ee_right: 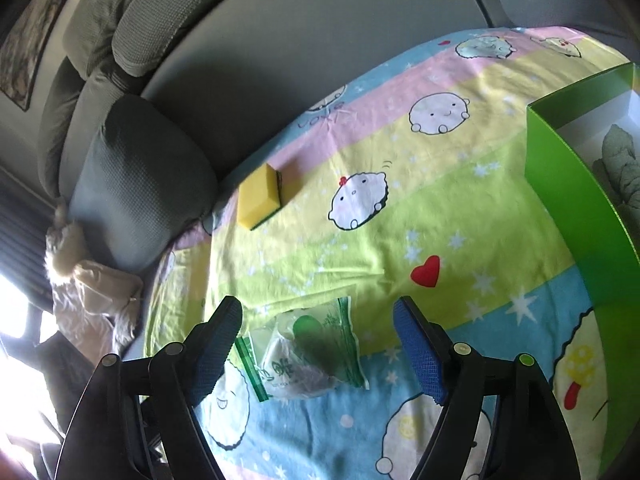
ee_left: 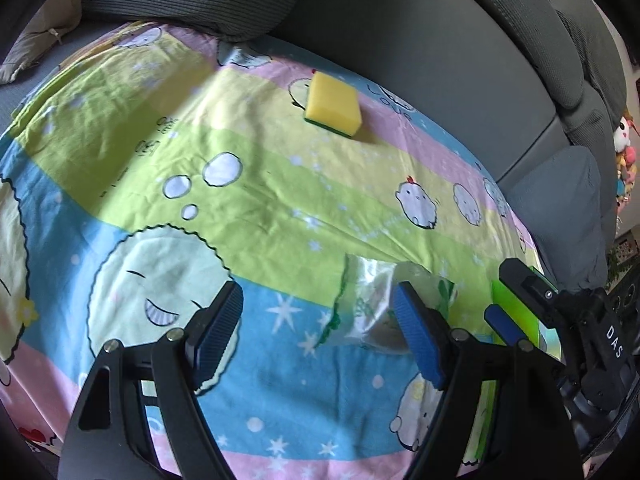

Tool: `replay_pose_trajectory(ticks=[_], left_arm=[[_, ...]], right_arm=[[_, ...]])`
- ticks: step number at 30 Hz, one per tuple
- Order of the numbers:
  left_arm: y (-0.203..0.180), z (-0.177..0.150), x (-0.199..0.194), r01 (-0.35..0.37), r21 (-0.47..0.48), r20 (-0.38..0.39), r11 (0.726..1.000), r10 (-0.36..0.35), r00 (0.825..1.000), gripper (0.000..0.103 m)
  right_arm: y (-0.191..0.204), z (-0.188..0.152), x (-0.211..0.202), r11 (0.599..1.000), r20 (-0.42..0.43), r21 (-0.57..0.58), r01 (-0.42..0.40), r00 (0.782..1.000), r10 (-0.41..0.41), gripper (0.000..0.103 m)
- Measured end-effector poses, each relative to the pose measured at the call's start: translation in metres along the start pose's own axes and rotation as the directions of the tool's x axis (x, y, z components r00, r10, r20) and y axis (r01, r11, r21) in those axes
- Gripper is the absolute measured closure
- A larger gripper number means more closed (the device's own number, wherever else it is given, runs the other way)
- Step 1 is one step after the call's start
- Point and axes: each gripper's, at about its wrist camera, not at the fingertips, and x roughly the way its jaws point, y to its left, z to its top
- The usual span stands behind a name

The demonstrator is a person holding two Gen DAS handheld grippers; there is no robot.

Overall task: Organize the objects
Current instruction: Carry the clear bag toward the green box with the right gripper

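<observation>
Right hand-held gripper (ee_right: 318, 344) spread wide, empty — plastic bag (ee_right: 308, 354) lies low centre between its fingers, on the bedsheet (ee_right: 400, 240). Judgement: lower squarely, pinch the bulk, then carry to the green box (ee_right: 560, 184), right edge. Left hand-held gripper (ee_left: 318, 328) also open.

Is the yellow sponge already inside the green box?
No, the sponge lies on the patterned sheet near the sofa back, apart from the green box.
</observation>
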Motion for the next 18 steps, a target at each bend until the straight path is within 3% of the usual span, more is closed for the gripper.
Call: replay_pose_trajectory(ticks=[11,18], left_arm=[[-0.020,-0.013,0.013,-0.007,0.039,-0.043,0.999,0.009,0.999,0.026],[-0.025,-0.016,0.024,-0.011,0.068,-0.073,0.998,0.016,0.997,0.026]], right_arm=[[-0.017,0.000,-0.017,1.000,0.007,-0.013,-0.009,1.000,0.009,0.023],[-0.020,0.000,-0.013,0.993,-0.021,-0.039,-0.113,0.993,0.113,0.023]])
